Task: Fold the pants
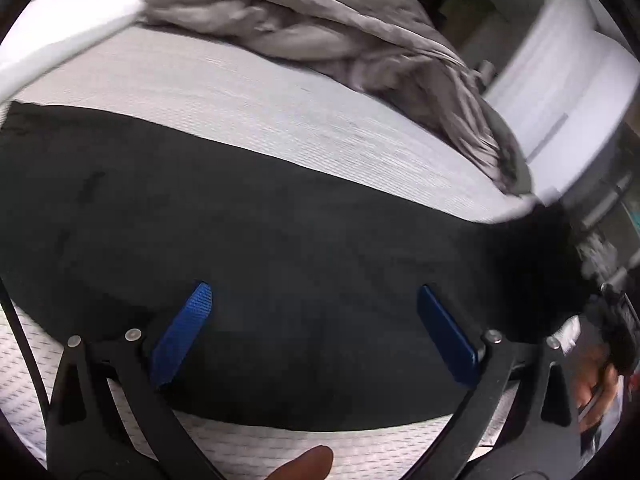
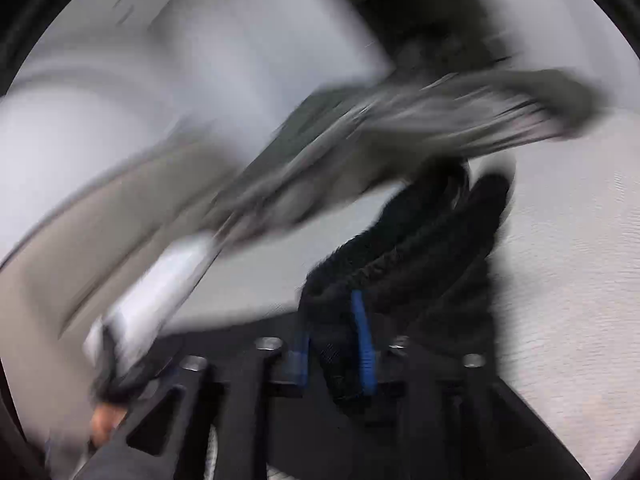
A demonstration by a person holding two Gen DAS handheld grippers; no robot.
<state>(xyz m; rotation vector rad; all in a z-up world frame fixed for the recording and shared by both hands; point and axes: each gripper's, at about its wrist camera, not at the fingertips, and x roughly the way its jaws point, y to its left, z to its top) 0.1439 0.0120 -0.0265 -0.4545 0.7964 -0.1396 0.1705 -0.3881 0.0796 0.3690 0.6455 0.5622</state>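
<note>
Left wrist view: the left gripper (image 1: pixel 314 308) is held with its two blue, ribbed finger pads (image 1: pixel 182 332) spread wide, nothing between them. Directly beneath and ahead of the pads lies the pair of black, soft-napped fabric pants (image 1: pixel 248 216), spread as a broad dark band across the light grey, finely ribbed mattress surface (image 1: pixel 248 100). The band runs from the gripper's far left to its right, where it narrows toward the mattress edge. Beyond the pants, farther ahead of the gripper, a crumpled grey blanket (image 1: pixel 320 36) is heaped on the mattress. A white pillow (image 1: pixel 68 36) sits ahead to the left. Whether the pads touch the cloth cannot be told.

Right wrist view: the picture is heavily motion-blurred. The right gripper (image 2: pixel 334 344) has its blue finger pads (image 2: pixel 362 344) drawn close together, clamped on a bunched fold of the same black pants (image 2: pixel 420 240). The gathered cloth rises ahead of the pads and slightly to the gripper's right as a thick, rolled bundle. The light grey mattress (image 2: pixel 560 280) shows to the right of the gripper. The grey blanket (image 2: pixel 440 120) appears as a streaked mass ahead of it. Details to the left of the gripper are too blurred to identify.
</note>
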